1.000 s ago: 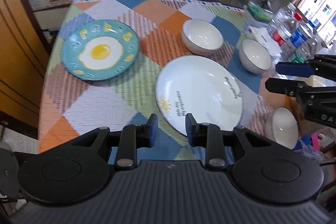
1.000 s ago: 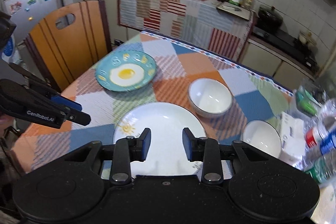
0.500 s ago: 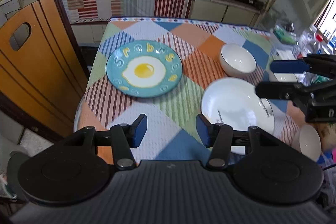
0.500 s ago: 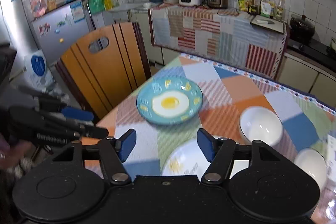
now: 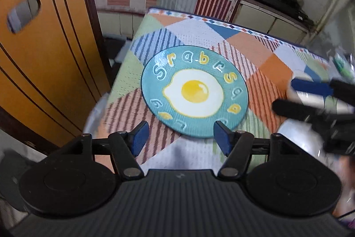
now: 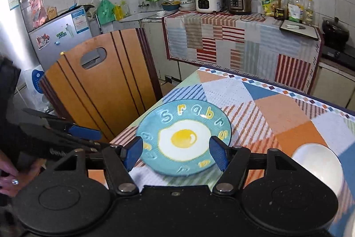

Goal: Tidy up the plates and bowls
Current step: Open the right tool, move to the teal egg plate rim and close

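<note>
My left tongs (image 5: 179, 137) are spreading their jaws with nothing between them, poised over the near edge of the teal fried-egg plate (image 5: 194, 92), which lies flat on the patchwork tablecloth (image 5: 244, 41) close to the table's left side. My right tongs (image 6: 175, 153) stand wide apart too, empty, and in their view the same plate (image 6: 184, 139) shows just beyond and between the blue pads. A white bowl (image 6: 317, 161) sits to the right of it, well apart from both tongs.
</note>
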Tool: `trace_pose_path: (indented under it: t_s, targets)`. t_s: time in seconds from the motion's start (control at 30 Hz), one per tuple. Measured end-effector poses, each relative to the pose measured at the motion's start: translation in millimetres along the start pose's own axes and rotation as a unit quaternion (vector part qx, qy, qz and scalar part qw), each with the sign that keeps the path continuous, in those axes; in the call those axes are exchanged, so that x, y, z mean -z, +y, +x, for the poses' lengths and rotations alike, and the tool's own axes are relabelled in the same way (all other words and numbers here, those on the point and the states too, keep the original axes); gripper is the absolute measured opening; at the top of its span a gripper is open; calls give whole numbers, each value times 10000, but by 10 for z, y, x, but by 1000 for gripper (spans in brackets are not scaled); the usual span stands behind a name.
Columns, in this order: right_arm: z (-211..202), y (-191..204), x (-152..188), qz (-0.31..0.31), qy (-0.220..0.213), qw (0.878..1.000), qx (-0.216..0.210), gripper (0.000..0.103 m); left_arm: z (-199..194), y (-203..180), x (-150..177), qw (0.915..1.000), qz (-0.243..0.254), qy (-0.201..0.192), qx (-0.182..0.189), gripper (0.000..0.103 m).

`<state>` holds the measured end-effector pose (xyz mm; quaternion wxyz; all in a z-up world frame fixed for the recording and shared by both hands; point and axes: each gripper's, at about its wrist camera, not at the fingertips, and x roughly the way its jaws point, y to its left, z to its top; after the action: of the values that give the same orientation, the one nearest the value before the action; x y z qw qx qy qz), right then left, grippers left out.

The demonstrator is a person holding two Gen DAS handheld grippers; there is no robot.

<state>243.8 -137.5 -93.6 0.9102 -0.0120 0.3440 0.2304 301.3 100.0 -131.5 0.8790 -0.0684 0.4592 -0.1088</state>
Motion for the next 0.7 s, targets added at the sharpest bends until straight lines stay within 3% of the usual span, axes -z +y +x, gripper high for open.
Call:
trace_pose_path:
  t_s: [0.07, 0.33, 0.43, 0.7]
  targets:
    - [168, -82, 32, -65, 27, 10000, -54, 71, 154, 64, -74, 9998, -153, 98, 83, 63]
    - [687, -499, 183, 660, 520, 9959, 335, 71, 596, 101, -128, 9986, 88, 155, -497, 63]
    - [767, -652, 225, 1195, 684, 9903, 189, 64, 676, 121, -62, 9983, 409, -30, -407, 63]
    - [968, -751, 296, 1974, 908, 9761, -60, 62, 745, 220, -11, 9992, 283, -75, -267, 59]
